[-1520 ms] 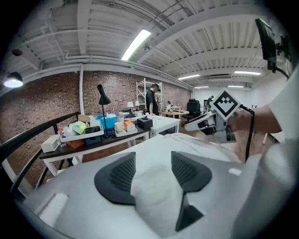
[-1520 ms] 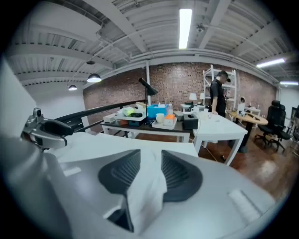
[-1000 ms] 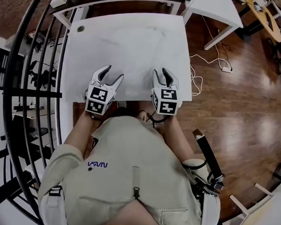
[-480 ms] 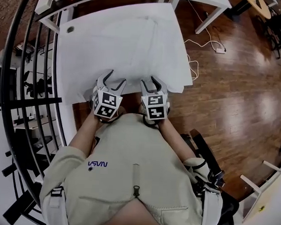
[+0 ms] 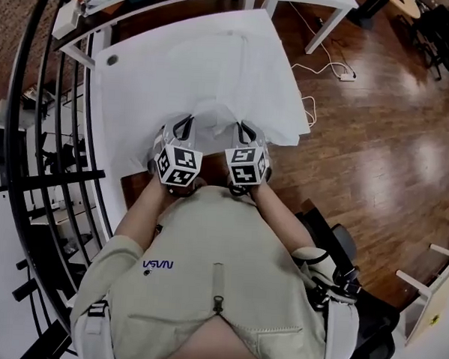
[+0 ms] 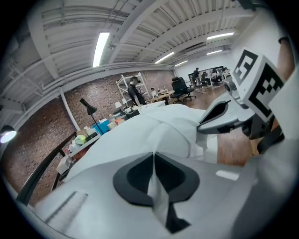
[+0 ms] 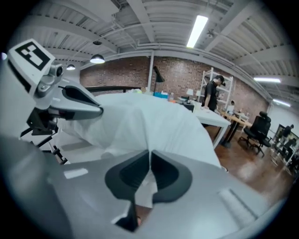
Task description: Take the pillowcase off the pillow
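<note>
Jaws just clamped shut, the left gripper [image 5: 184, 122] and right gripper [image 5: 246, 128] are pinching the near edge of the white cloth pillowcase [image 5: 215, 69] lying on the white table [image 5: 106, 109], ideally catching cover alone and pulling evenly.

Pillowcase [image 5: 213, 111], frame centre: plain white. Left gripper [image 5: 179, 124] and right gripper [image 5: 246, 130]: pale grey bodies, black jaw linings, cubes in black-and-white square markers. Floor [image 5: 376, 145], right side: glossy reddish-brown wood. Person's top [image 5: 228, 258], bottom: beige.
</note>
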Motion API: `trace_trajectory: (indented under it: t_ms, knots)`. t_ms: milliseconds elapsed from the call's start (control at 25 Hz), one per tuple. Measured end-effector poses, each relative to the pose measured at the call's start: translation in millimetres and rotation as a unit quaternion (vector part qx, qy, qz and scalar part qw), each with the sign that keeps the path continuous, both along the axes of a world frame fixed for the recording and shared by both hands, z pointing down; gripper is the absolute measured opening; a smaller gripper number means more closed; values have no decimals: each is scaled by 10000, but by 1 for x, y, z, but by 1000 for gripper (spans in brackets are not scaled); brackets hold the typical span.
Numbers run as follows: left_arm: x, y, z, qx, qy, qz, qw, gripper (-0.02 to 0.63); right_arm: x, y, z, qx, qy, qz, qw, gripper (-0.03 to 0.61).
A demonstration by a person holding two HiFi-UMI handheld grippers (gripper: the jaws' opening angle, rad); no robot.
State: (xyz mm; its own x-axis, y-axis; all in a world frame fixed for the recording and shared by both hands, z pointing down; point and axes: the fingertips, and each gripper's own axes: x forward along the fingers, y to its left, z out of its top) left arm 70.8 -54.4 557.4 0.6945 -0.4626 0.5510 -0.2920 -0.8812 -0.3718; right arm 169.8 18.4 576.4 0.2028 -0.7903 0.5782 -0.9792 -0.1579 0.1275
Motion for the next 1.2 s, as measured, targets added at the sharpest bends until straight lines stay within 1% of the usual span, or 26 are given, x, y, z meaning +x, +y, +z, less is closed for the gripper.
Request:
trace_trajectory:
  t_ms: [200,280,400,520,600,760,880,1040,1120,1200]
  knots:
    - [1,-21,-27,-59,346,-170,9992,14,19,12,-31,209,377,254,9987,12]
    - [1,-32,-38,-97,480,-265,9984,14,35,15,-42,290,508,419,9974,11]
    - [-1,-47,-51,-223,660,-391,9968,14,64,27,-53,395,611,800,9941,10]
    - [-3,-50,-54,-285,728,-394,9962,14,94,43,-50,357,583,1233,9900,9]
    - [-5,-48,-51,-350,738,-439,9957,14,113,54,-41,285,442,1582,9860,9]
    - [-16,-41,-44,-415,686,-511,9955,12,154,80,-12,-53,260,2141,9764,8]
    - [-23,-30,-36,-468,591,-477,9960,12,168,85,17,-408,142,2088,9770,8]
    - [-29,-12,-20,-601,428,-455,9962,12,174,83,50,-794,45,1998,9766,9]
    - [-29,-6,-14,-622,379,-442,9964,12,176,83,59,-838,-68,1981,9766,9]
    - [-28,-5,-15,-606,390,-425,9965,14,178,83,57,-709,-210,1948,9781,16]
